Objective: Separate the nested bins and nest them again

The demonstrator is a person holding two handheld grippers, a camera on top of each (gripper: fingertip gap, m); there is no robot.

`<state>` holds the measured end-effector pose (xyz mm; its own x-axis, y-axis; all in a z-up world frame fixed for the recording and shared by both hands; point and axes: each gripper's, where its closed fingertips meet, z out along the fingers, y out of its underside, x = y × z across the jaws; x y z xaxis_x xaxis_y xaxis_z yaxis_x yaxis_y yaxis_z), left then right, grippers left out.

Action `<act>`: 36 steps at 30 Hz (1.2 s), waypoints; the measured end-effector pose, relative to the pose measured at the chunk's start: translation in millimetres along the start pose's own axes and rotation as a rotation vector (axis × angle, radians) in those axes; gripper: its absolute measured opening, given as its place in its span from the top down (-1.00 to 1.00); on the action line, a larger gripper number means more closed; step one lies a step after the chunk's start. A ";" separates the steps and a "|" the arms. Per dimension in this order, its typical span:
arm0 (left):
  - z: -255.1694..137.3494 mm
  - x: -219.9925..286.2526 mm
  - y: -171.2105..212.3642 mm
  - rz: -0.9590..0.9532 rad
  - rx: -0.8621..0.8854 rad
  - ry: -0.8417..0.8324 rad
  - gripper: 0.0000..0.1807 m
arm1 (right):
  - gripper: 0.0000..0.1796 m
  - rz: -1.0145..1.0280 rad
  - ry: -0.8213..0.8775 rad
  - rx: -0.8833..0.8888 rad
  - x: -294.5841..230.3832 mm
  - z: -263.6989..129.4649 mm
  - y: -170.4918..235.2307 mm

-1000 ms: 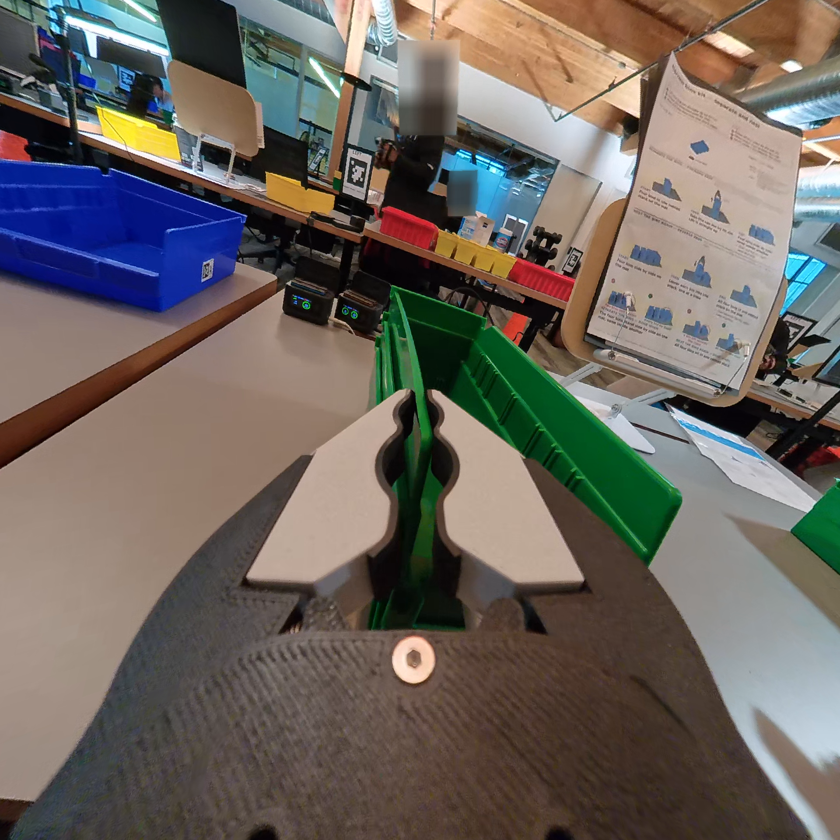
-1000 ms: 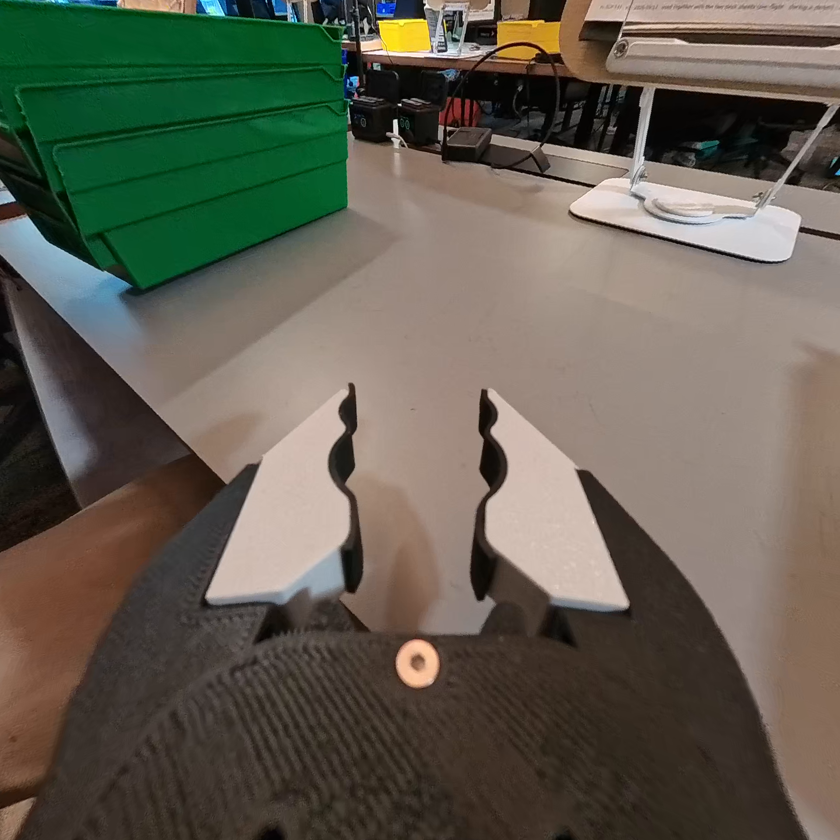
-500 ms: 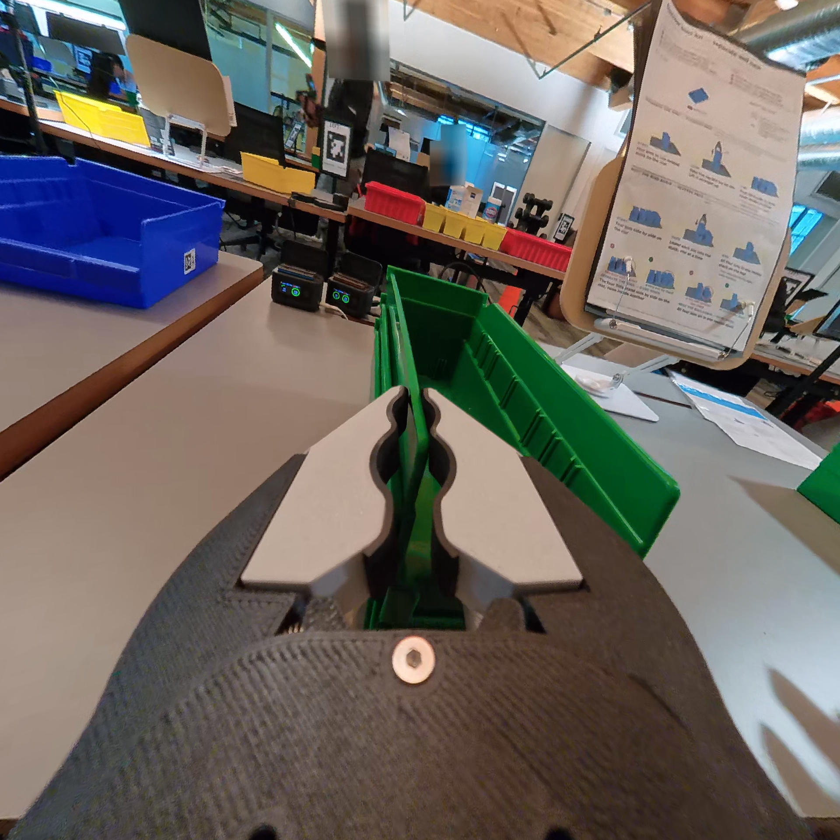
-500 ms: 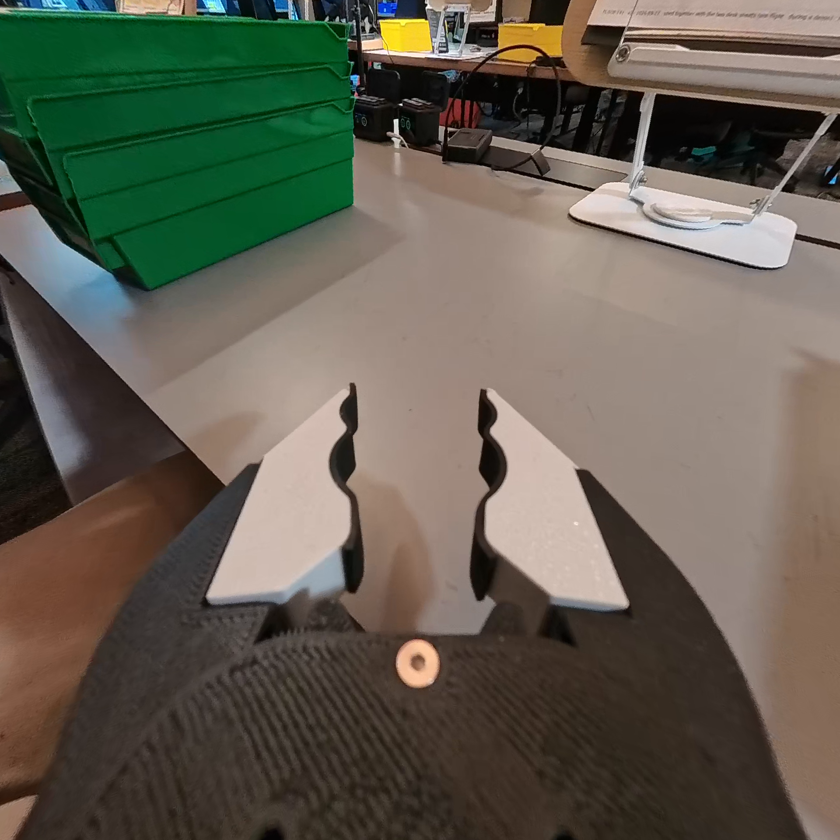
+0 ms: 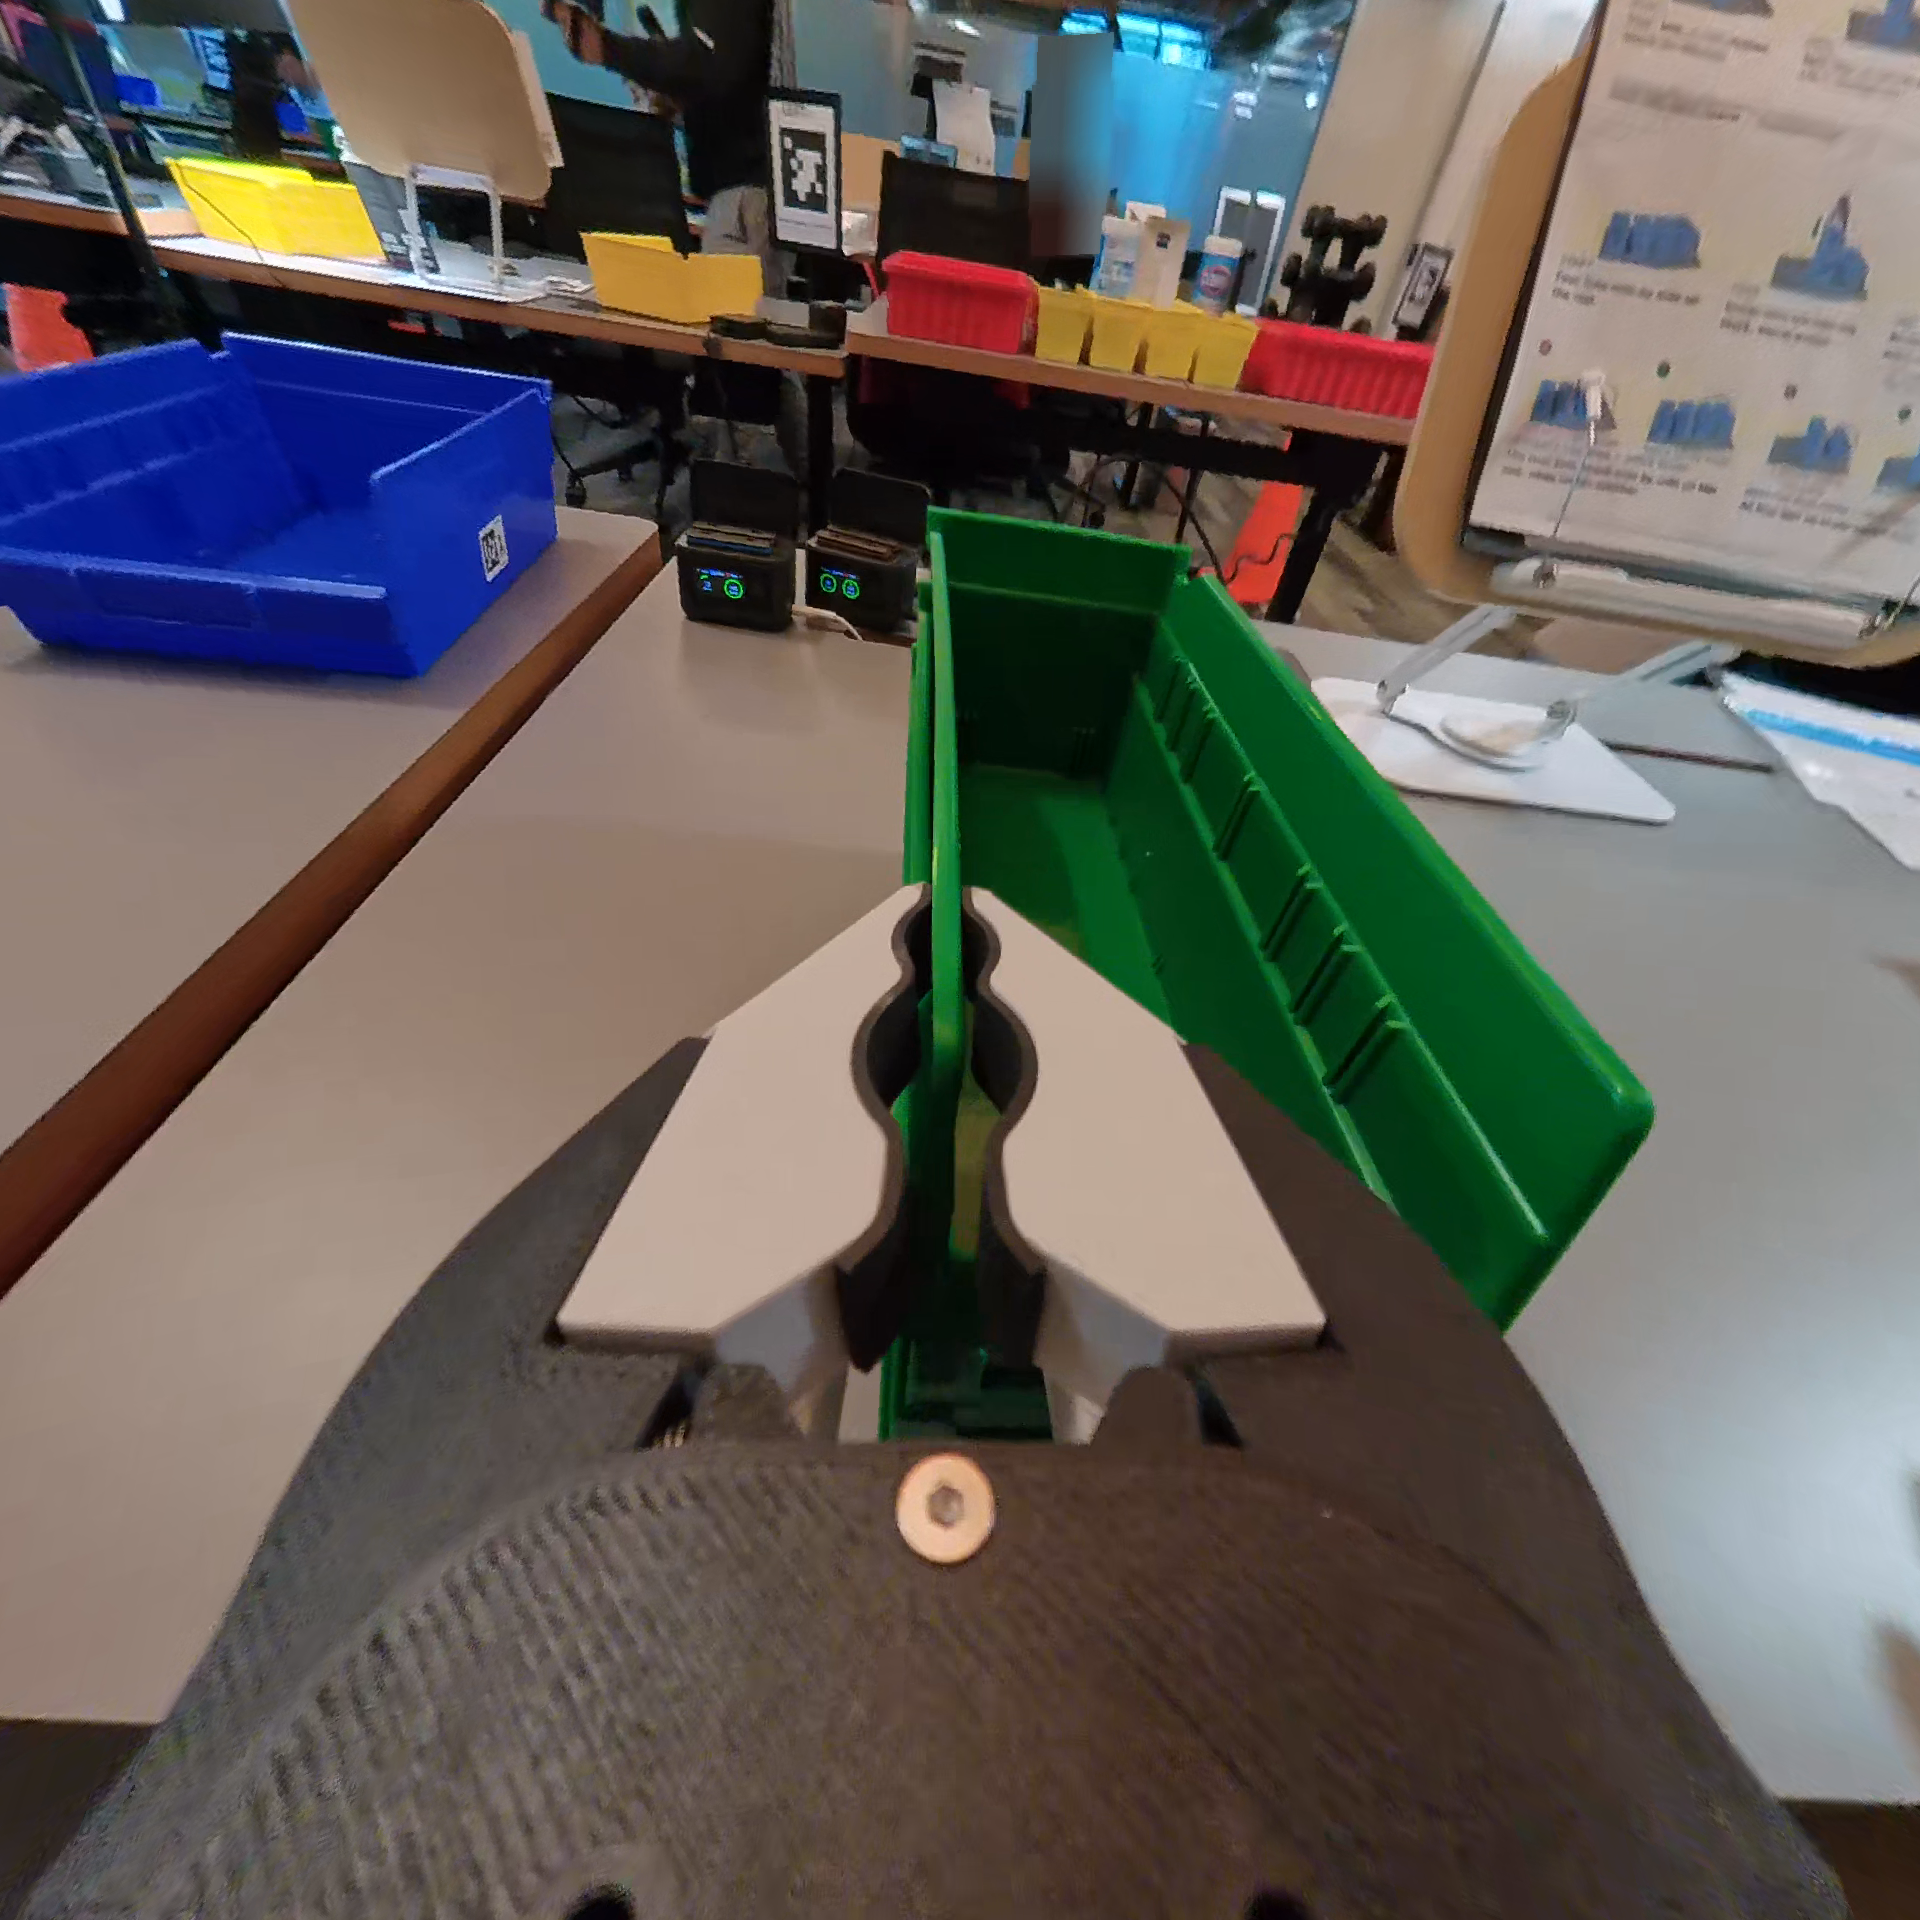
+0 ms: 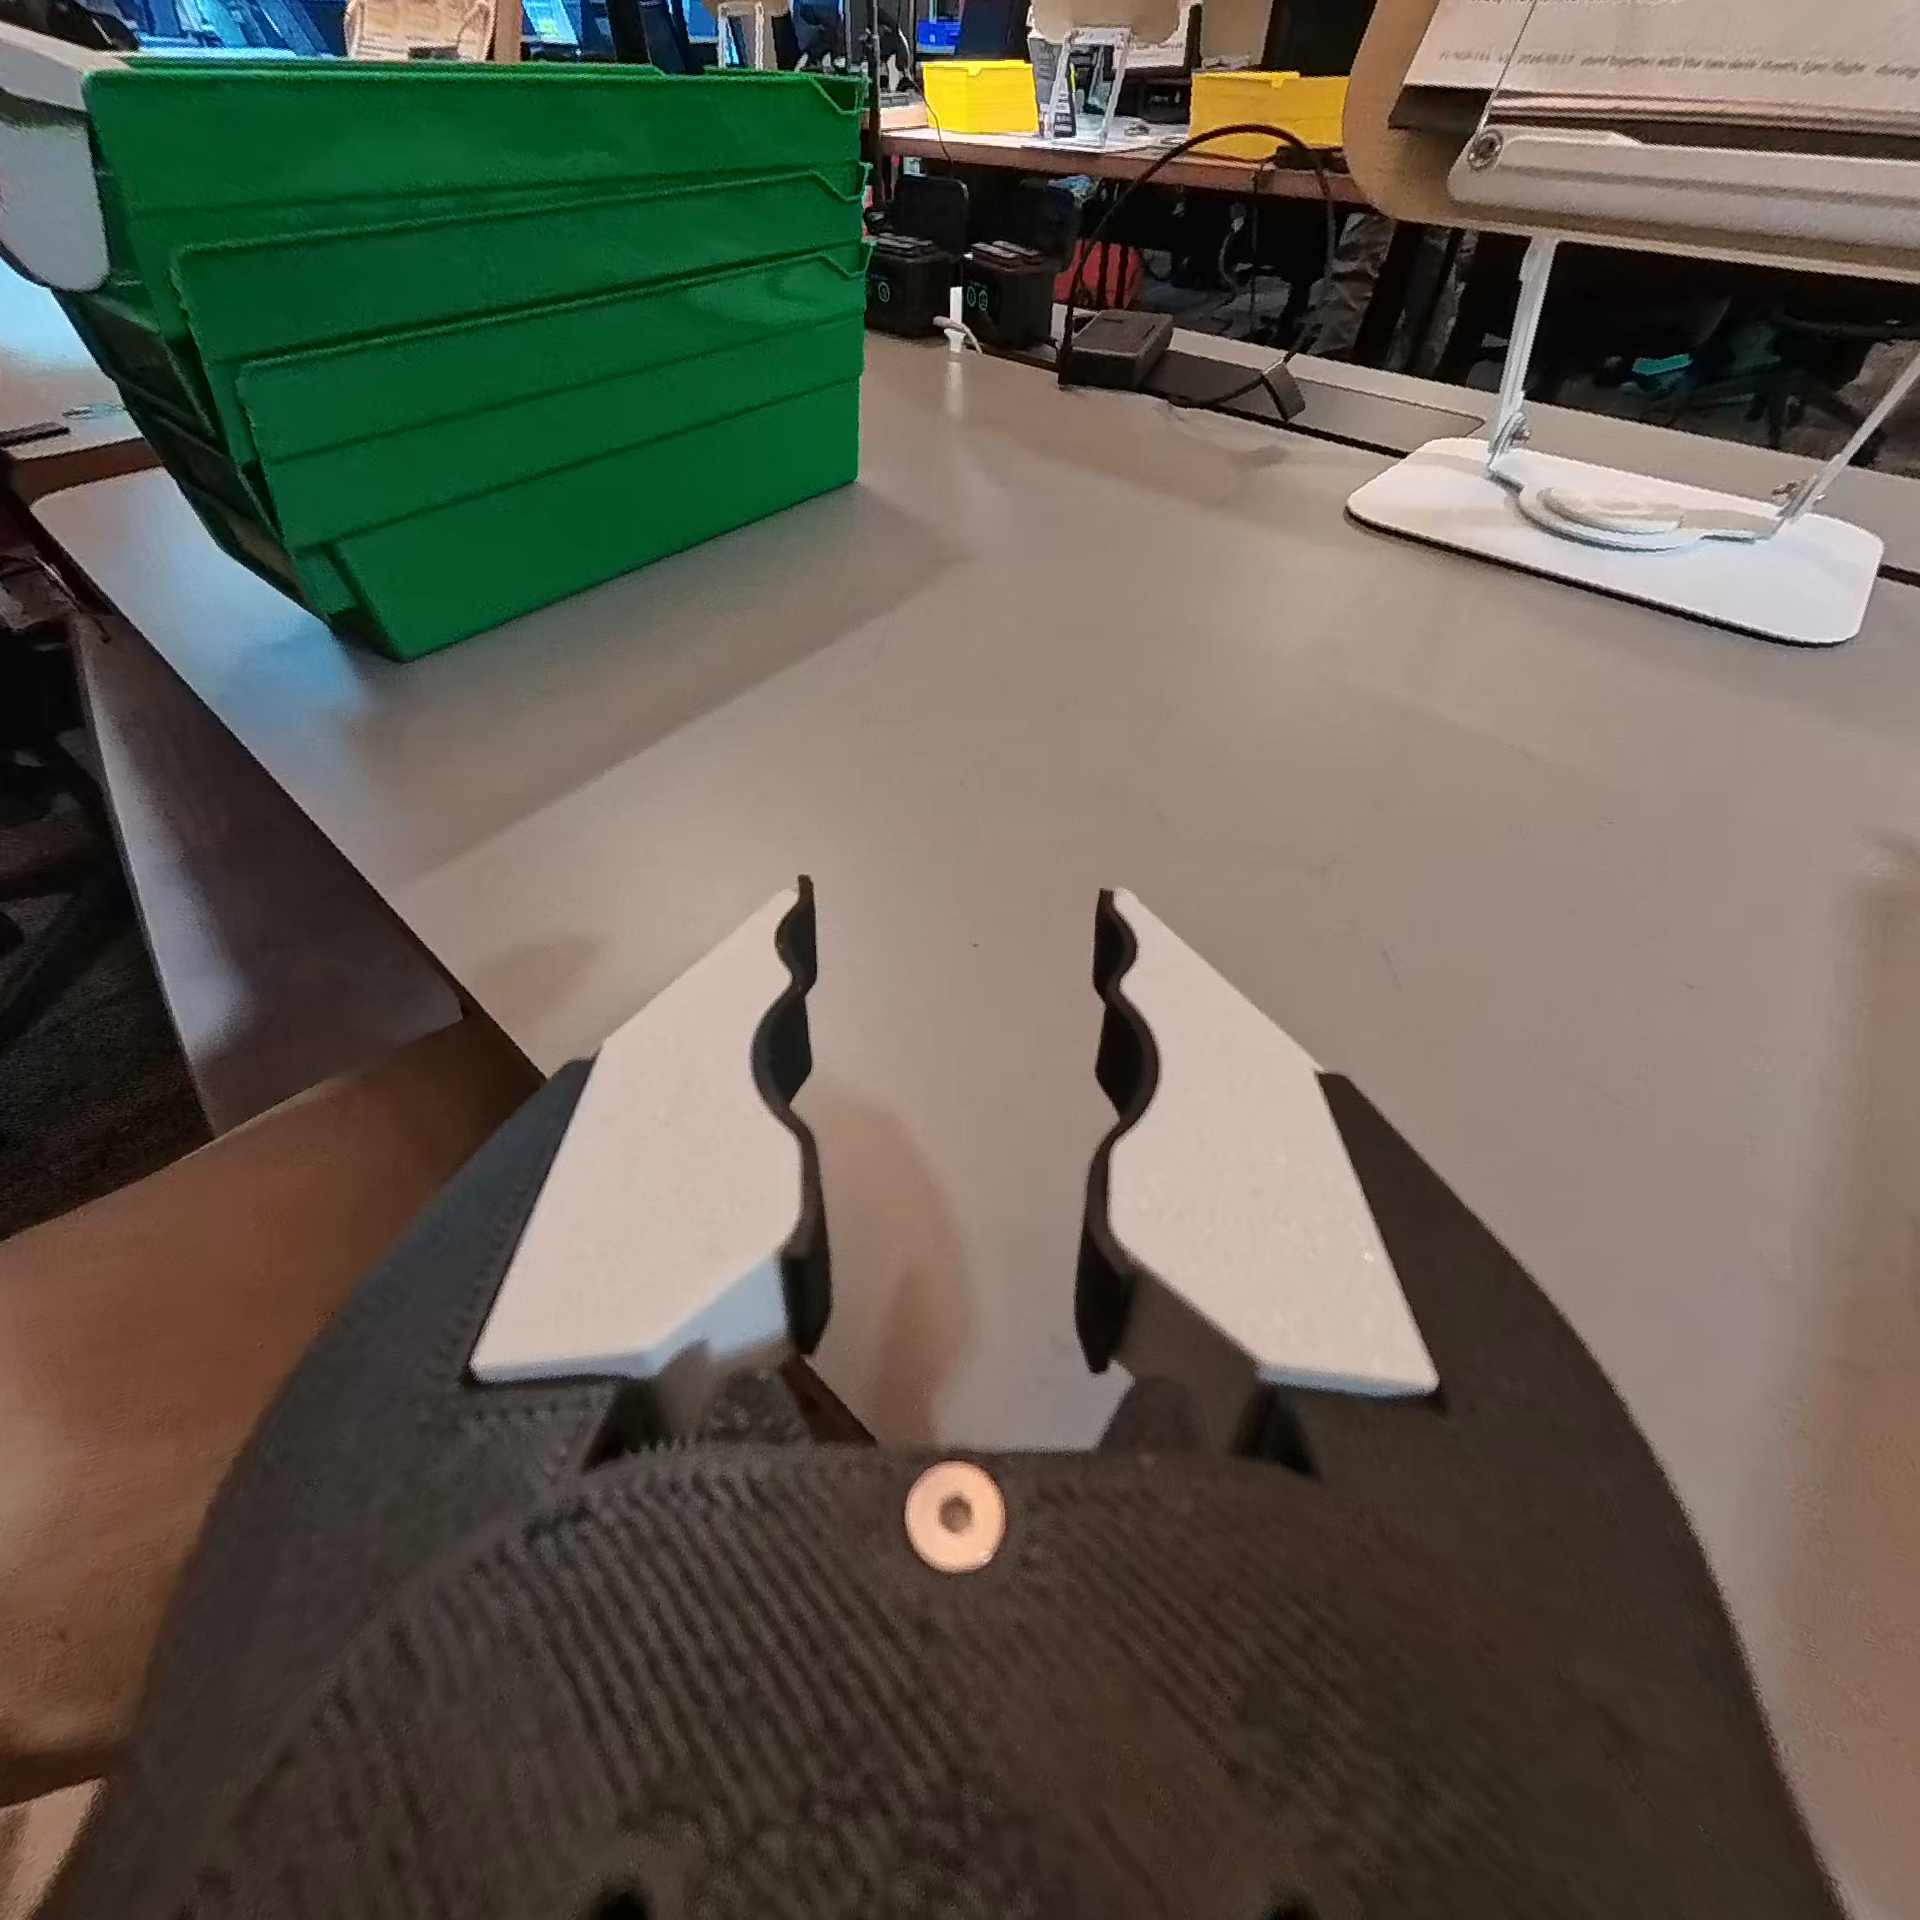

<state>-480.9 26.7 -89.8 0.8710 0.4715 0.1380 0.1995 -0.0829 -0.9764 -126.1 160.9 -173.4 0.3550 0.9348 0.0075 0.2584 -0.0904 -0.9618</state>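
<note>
My left gripper (image 5: 944, 902) is shut on the near-left side wall of a green bin (image 5: 1299, 914), with a finger on each side of the wall. In the right wrist view several nested green bins (image 6: 540, 353) stand as a stack on the grey table (image 6: 1247, 779), far left. A grey piece of the other gripper (image 6: 47, 156) shows at the stack's top left corner. My right gripper (image 6: 954, 904) is open and empty, low over the table near its front-left edge, well short of the stack.
A blue bin (image 5: 260, 499) sits on the neighbouring table at left. Two black charger boxes (image 5: 795, 571) stand behind the green bin. A white stand base (image 6: 1621, 540) holding an instruction sheet (image 5: 1745, 260) is at the right. Papers (image 5: 1849, 748) lie far right.
The left view has tilted down, showing more of the table and the bin's inside. In the right view the green stack has shifted right and grown larger.
</note>
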 end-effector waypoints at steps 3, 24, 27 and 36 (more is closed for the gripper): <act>-0.3 -1.8 -1.7 -0.088 0.043 0.008 1.00 | 0.41 0.013 -0.009 0.005 -1.4 -1.3 -1.5; -8.9 0.4 -22.5 -0.191 0.175 0.062 1.00 | 0.42 0.014 -0.024 -0.011 -5.2 0.3 2.3; -12.0 0.3 -27.9 -0.198 0.198 0.057 1.00 | 0.43 0.015 -0.025 -0.010 -5.3 0.0 1.9; -14.6 -1.5 -30.5 -0.213 0.225 0.049 1.00 | 0.43 0.013 -0.022 -0.004 -5.4 -0.9 0.5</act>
<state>-481.8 15.8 -57.8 0.8418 0.4144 0.3459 0.2801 0.2124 -0.9362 -127.1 155.4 -173.6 0.3383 0.9410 -0.0114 0.2574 -0.1042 -0.9607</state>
